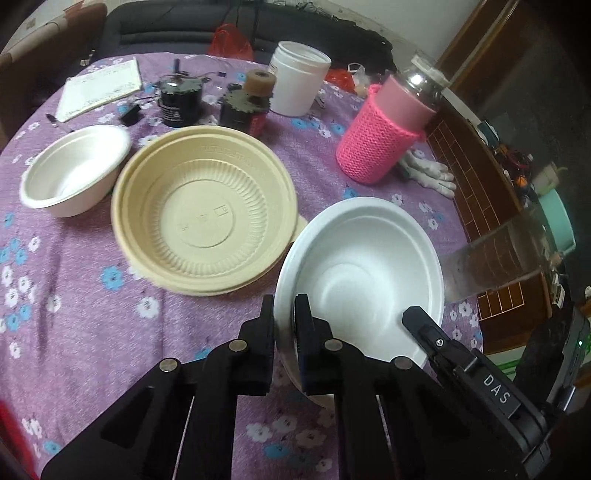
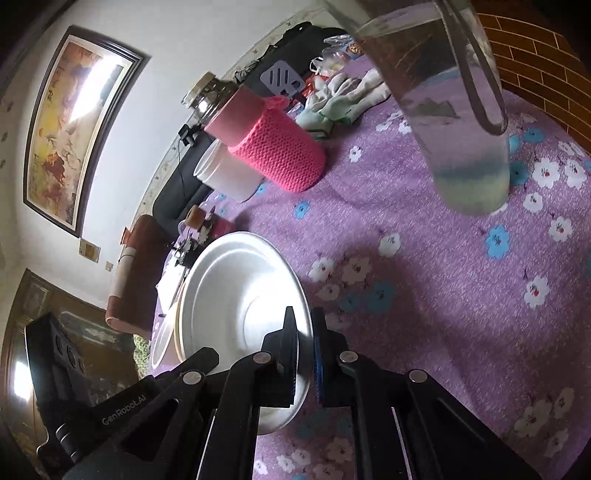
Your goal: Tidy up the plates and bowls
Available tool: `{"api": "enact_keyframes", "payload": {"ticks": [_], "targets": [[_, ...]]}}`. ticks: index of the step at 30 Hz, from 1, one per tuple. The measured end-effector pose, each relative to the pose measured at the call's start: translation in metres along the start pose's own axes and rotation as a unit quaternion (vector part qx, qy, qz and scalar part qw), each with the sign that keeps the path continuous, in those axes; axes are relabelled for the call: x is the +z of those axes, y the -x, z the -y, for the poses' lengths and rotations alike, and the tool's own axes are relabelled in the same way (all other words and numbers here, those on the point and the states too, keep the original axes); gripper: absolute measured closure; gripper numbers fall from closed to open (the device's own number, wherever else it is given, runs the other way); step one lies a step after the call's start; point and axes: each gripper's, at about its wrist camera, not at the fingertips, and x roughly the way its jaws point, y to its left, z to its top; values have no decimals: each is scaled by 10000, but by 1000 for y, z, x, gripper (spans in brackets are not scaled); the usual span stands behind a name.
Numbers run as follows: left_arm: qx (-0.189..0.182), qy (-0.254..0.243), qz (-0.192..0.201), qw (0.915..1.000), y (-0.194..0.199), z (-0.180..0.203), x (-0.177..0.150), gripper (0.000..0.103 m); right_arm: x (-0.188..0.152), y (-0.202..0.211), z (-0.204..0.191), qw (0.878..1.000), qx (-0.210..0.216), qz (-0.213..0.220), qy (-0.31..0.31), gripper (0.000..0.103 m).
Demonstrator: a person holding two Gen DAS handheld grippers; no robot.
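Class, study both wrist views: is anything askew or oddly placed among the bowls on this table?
Yes. The white bowl is tilted, gripped at opposite rims by the left hand-held gripper and right hand-held gripper. The beige bowl and small white bowl sit flat. Nothing looks spilled or damaged.

I'm in a home living room. Beyond my jaws a purple floral tablecloth [image 1: 92,314] fronts a dark sofa [image 1: 166,26]. Left hangs a framed painting [image 2: 74,122].
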Motion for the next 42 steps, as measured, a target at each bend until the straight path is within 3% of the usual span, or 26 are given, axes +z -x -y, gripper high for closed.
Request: {"api": "enact_keyframes", "payload": {"ticks": [5,14,22,28,42], "targets": [[12,197,162,9997,29,-24,-19,96,-18,9,-17,9997,147,-73,166,96],[154,623,443,9970,80,-85,-72,95,-87,22,-60,9956,295,-367,805,96],[293,653,850,9938,122,-123,-111,95,-142,35,-94,9904,396,-508,1226,96],[565,663,1380,9866,161,-152,-135,95,-175,43,-127,9842,550,-608,1570,96],[1098,1183,2068,9650,226,-239,-158,94,-246,25,-228,9628,884,-870,2401,96]]}}
